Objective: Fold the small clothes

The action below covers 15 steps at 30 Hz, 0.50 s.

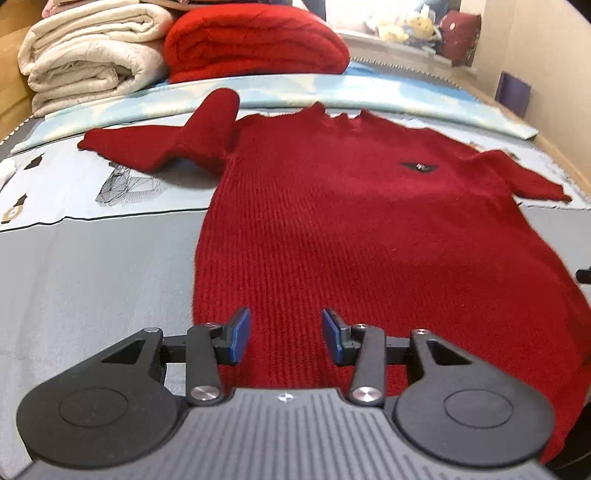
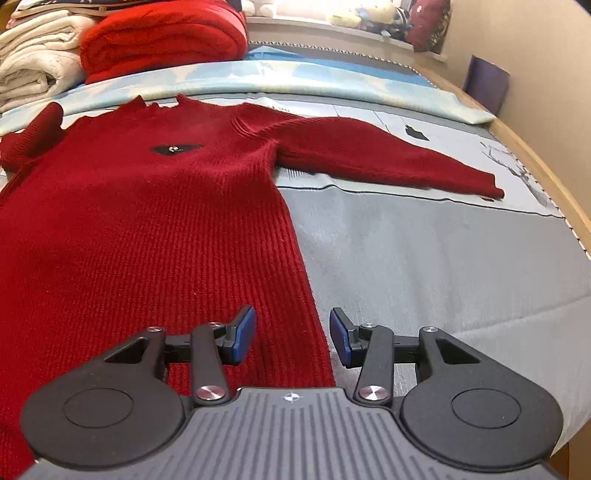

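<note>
In the left wrist view, a dark red ribbed sweater (image 1: 332, 221) lies flat, front up, on the bed (image 1: 92, 277), one sleeve (image 1: 166, 144) crumpled and doubled over. The left claw (image 1: 286, 338) hangs wide above the hem, gripping nothing. In the right wrist view, the other sleeve (image 2: 388, 155) stretches straight out; the right claw (image 2: 292, 338) is wide over the sweater's side edge.

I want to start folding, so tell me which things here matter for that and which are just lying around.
For the job: red sweater, left gripper, right gripper, both open.

Lying about: folded red blanket, cream quilt, stuffed toys, purple box.
</note>
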Tool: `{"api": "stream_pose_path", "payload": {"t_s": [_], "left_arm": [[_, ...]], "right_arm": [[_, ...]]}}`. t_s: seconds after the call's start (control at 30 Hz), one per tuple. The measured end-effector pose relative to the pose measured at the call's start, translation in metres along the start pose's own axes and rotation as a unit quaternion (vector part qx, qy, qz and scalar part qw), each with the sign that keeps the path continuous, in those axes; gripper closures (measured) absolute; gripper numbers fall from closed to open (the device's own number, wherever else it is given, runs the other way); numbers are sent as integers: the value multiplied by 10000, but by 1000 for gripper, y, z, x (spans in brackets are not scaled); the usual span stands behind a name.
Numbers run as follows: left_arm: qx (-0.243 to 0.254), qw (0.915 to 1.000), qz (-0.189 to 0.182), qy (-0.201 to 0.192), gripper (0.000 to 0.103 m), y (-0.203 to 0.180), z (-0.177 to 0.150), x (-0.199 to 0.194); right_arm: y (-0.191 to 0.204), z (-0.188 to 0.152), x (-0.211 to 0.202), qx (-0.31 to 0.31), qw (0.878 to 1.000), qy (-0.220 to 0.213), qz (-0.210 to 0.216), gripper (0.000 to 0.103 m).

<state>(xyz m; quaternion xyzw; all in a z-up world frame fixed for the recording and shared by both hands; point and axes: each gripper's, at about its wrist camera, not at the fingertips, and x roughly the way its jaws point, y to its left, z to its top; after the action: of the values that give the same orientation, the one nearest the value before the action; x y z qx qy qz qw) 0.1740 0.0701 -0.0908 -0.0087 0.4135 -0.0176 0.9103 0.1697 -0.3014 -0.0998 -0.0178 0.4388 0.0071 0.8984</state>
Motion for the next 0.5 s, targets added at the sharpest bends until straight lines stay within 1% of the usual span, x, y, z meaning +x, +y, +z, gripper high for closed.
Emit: {"api": "stream_pose_path", "payload": {"t_s": [0.1, 0.17, 0.2, 0.23, 0.27, 0.3, 0.33, 0.37, 0.4, 0.43, 0.5], "left_arm": [[96, 9998, -155, 11, 55, -7, 1, 1], [211, 9992, -286, 172, 52, -12, -2, 4], [300, 9983, -341, 373, 47, -15, -4, 10], [442, 9964, -312, 646, 44, -20, -8, 17], [663, 9924, -186, 1017, 44, -24, -14, 27], [880, 9886, -61, 1220, 40, -28, -23, 34], [948, 9894, -9, 1097, 38, -29, -23, 32], [942, 9895, -17, 1099, 38, -30, -19, 31], [866, 9910, -91, 1014, 38, -29, -17, 28], [753, 9926, -153, 938, 38, -27, -15, 26], [665, 9932, -146, 942, 38, -25, -15, 27]], "right_arm": [[2, 0, -1, -36, 9999, -7, 126, 56], [5, -1, 1, -106, 9997, 55, 227, 54], [7, -3, 3, -148, 9993, 155, 301, 52], [10, -5, 7, -210, 9986, 314, 361, 49], [13, -7, 12, -311, 9975, 520, 374, 48], [17, -12, 19, -483, 9953, 785, 313, 48], [20, -15, 23, -622, 9934, 931, 231, 48], [21, -17, 23, -689, 9932, 910, 210, 48], [22, -15, 21, -714, 9936, 843, 225, 47], [21, -14, 19, -695, 9942, 783, 260, 47], [18, -13, 18, -576, 9949, 774, 283, 47]]}}
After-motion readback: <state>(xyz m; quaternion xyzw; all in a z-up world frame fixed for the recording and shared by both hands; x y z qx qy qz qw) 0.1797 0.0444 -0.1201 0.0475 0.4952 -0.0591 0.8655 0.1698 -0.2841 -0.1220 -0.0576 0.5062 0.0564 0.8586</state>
